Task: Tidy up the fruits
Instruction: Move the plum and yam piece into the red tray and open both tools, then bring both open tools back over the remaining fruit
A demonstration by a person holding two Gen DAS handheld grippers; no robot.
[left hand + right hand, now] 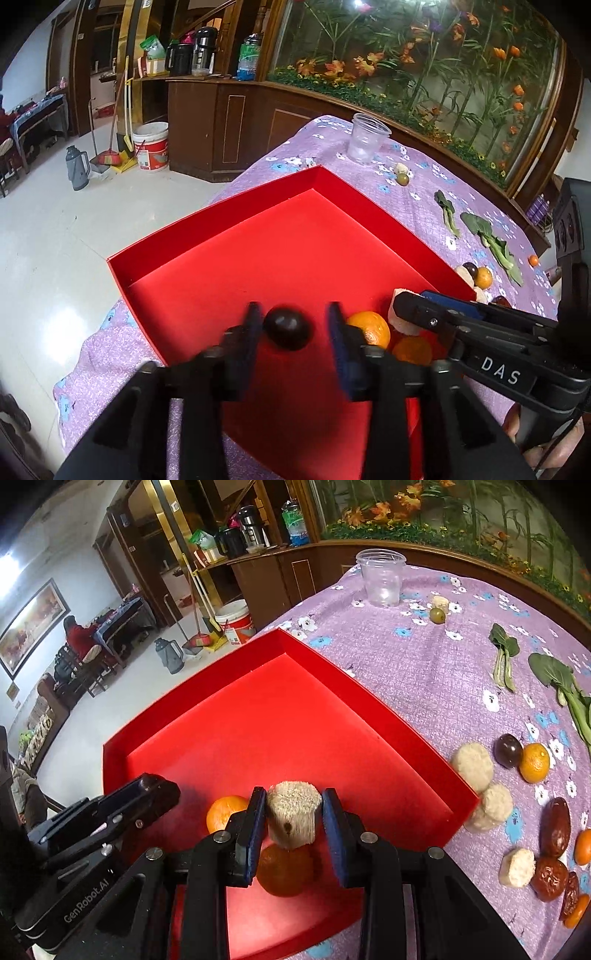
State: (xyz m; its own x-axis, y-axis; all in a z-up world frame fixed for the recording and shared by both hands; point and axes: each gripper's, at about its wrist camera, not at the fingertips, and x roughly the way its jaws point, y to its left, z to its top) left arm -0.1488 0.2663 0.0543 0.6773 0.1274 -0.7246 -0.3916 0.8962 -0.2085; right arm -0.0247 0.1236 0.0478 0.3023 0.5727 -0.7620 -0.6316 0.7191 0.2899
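Both grippers hang over the red box (221,236), a shallow square tray of smooth, glossy card with low upright walls, set on a purple cloth (406,672) printed with small white and blue flowers. Left gripper (293,321) stands released: its blue-padded fingers are apart, and a dark, round, shiny plum (287,328) lies on the box floor in the gap between them, with clear space at its right side. No earlier view is on hand to compare. Right gripper (293,812) is clenched on a pale, fibrous cylinder of cut cane (293,818), its rough sawn end facing up, held above the box floor near the nearest wall. Two smooth, round oranges lie inside the box: one (225,810) just left of the held piece, another (284,869) in shadow beneath it. Outside the box, against its right wall, sit two more pale, rough discs (472,766). Further right on the cloth lie a dark plum (508,751), a small orange (534,762), wrinkled red-brown dates (556,827) and leafy green stalks (504,653). Beyond the box's far corner stands a clear plastic cup (382,578), ribbed at the rim.
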